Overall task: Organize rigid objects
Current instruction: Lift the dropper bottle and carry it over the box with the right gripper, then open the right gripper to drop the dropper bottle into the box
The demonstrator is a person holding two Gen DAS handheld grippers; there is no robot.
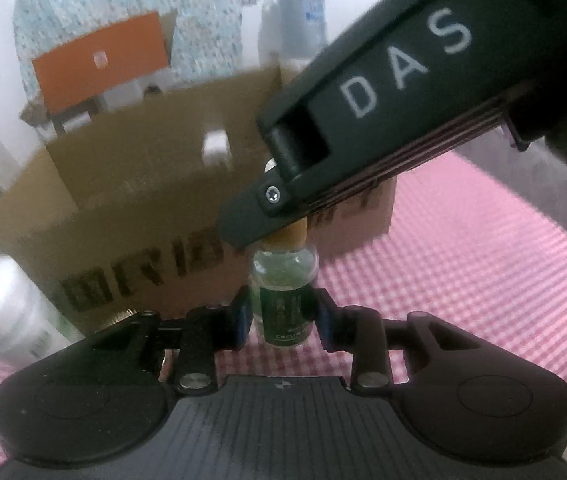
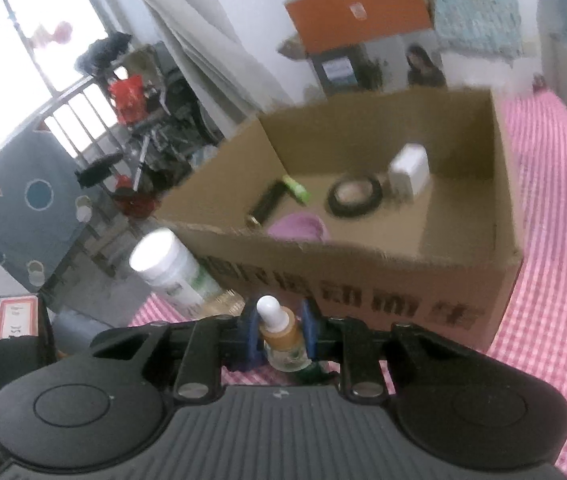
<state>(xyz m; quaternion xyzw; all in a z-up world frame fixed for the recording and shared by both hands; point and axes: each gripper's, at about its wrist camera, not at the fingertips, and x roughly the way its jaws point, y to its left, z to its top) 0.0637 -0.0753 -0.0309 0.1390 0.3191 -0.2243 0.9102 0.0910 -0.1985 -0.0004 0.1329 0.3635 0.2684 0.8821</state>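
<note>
Two-handed hold on a small glass dropper bottle standing on the pink checked tablecloth, just in front of the open cardboard box. In the left wrist view the left gripper is closed on the bottle's green-labelled body, its blue pads pressing either flank. The right gripper reaches in from 1 o'clock in that view; in its own view its jaws are clamped on the tan collar below the white rubber bulb. The bottle is judged light, rigid, smooth-walled and breakable: glass may slip under a loose pinch, so the labelled mid-body offers the surest purchase, while the bulb is soft and should not be squeezed. A hold on the collar alone could loosen the cap. In the right wrist view the box already holds a round compact, a white boxy item, a dark tube and a green-tipped stick; a white-capped bottle leans at 10 o'clock of the dropper.
</note>
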